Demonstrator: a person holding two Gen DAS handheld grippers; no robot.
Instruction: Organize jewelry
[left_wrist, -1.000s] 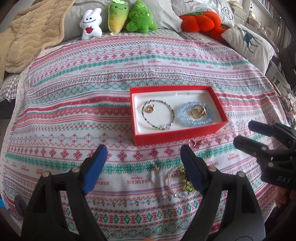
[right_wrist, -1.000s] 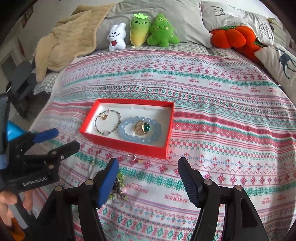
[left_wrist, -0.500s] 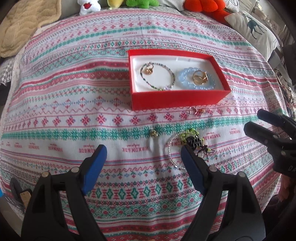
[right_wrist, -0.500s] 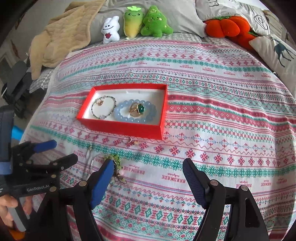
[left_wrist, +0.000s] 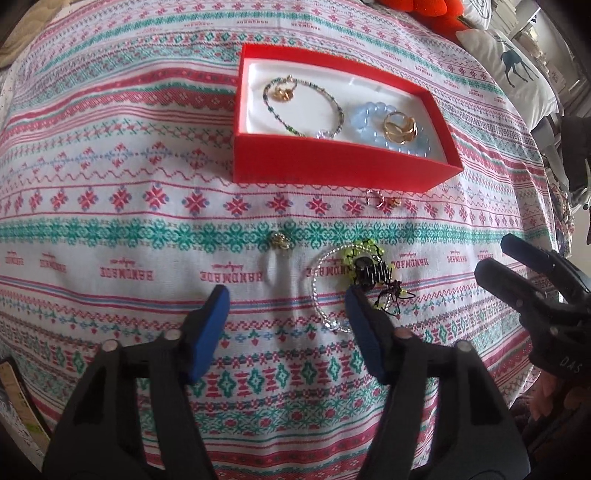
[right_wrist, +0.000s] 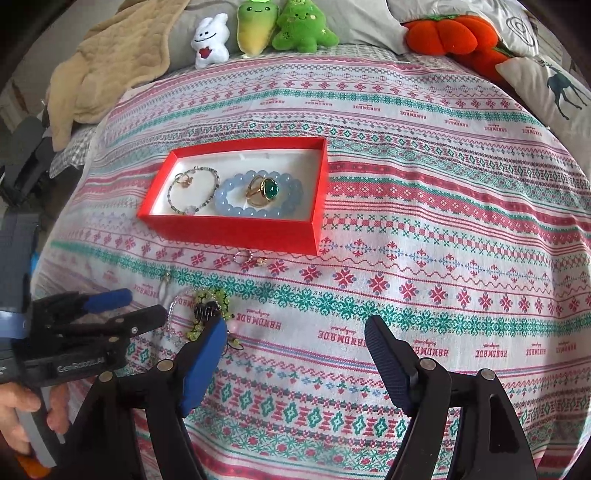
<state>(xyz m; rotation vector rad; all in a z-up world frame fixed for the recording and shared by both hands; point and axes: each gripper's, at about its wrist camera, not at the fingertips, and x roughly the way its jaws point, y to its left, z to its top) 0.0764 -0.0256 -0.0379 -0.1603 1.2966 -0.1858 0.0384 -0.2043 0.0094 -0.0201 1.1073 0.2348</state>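
Note:
A red jewelry box (left_wrist: 332, 170) (right_wrist: 236, 230) sits on the patterned bedspread, holding a thin beaded bracelet (left_wrist: 325, 107), a blue bead bracelet (right_wrist: 236, 195) and gold rings (left_wrist: 400, 127). In front of it lie a small ring pair (left_wrist: 378, 199), a small gold charm (left_wrist: 280, 240) and a clear bracelet with a yellow-black beaded charm (left_wrist: 364, 267) (right_wrist: 210, 310). My left gripper (left_wrist: 286, 306) is open, low over the cloth, its right finger beside that charm. My right gripper (right_wrist: 295, 339) is open and empty, to the right of the loose pieces.
Plush toys (right_wrist: 258, 29), an orange pumpkin cushion (right_wrist: 450, 33) and pillows line the far edge of the bed. A tan blanket (right_wrist: 110, 66) lies at the far left. The bedspread (right_wrist: 443, 221) stretches flat to the right of the box.
My left gripper has moved forward and down toward the loose bracelet and charm. My right gripper has drawn a little closer to the box. Both stay open.

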